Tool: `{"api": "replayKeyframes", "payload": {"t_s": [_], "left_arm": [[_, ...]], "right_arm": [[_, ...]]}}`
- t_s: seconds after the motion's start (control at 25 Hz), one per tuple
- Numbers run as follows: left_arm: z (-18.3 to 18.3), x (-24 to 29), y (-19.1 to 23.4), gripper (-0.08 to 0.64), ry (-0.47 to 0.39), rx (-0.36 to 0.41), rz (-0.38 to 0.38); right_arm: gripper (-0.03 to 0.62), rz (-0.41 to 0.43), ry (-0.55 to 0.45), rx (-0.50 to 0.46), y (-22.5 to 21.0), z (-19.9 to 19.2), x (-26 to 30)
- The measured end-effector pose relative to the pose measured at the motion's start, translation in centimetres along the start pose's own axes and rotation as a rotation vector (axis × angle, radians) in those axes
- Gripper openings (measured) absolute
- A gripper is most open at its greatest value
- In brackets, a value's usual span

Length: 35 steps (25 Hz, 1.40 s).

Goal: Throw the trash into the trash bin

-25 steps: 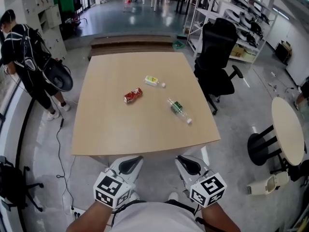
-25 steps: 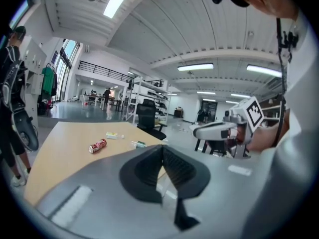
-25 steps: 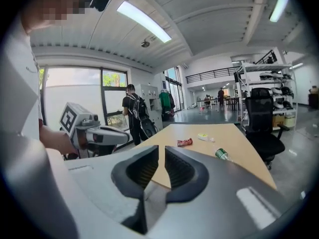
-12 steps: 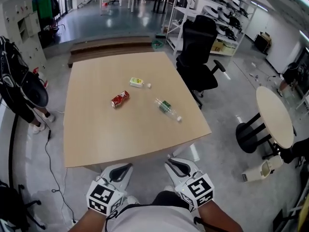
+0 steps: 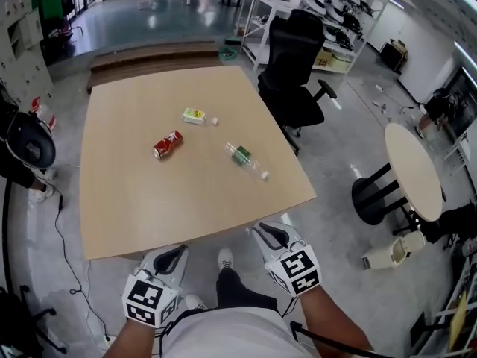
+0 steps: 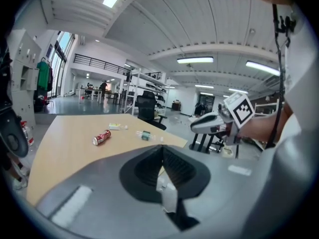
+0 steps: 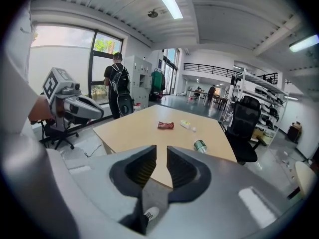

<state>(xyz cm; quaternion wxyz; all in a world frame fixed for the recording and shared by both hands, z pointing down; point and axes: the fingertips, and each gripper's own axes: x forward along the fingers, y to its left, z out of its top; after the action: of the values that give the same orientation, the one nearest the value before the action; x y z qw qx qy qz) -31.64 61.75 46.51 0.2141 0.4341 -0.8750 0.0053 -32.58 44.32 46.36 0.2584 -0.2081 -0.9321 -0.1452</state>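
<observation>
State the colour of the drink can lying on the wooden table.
The drink can is red, seen best in the head view.

Bright, even light from ceiling strips (image 7: 167, 1); glare on far floor (image 5: 160, 13); gripper views fisheye-warped, corners black.

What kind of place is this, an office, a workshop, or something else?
Probably an open-plan lab or workshop with office furniture: a large wooden table, a black office chair beside it, and white metal shelving stacked with equipment, all on a polished concrete floor.
</observation>
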Motion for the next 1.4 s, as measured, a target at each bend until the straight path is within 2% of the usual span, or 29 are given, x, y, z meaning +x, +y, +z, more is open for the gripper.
{"api": "replayKeyframes", "payload": {"t_s": [0.28, 0.56, 0.76, 1.04, 1.24, 1.4], "left_arm": [[0.1, 3.5, 1.4, 0.008, 0.043, -0.007, 0.032], [-0.8, 8.7, 2.2, 0.008, 0.114, -0.022, 0.029], [-0.1, 13.0, 2.7, 0.008, 0.133, -0.031, 0.015], [0.1, 18.1, 4.0, 0.008, 0.205, -0.02, 0.027], [0.3, 20.2, 4.5, 0.009, 0.23, -0.028, 0.03], [0.0, 21.4, 4.9, 0.008, 0.256, -0.037, 0.036]], "right_arm": [[0.071, 0.002, 0.056, 0.008, -4.7, -1.8, 5.4], [0.071, -0.021, 0.114, -0.052, -10.4, -3.7, 10.4], [0.081, -0.04, 0.21, -0.157, -14.4, -5.8, 13.0], [0.124, -0.003, 0.325, -0.231, -17.6, -8.9, 17.2], [0.164, 0.061, 0.432, -0.263, -18.2, -11.9, 19.8], [0.181, 0.111, 0.474, -0.251, -18.2, -13.4, 21.3]]}}
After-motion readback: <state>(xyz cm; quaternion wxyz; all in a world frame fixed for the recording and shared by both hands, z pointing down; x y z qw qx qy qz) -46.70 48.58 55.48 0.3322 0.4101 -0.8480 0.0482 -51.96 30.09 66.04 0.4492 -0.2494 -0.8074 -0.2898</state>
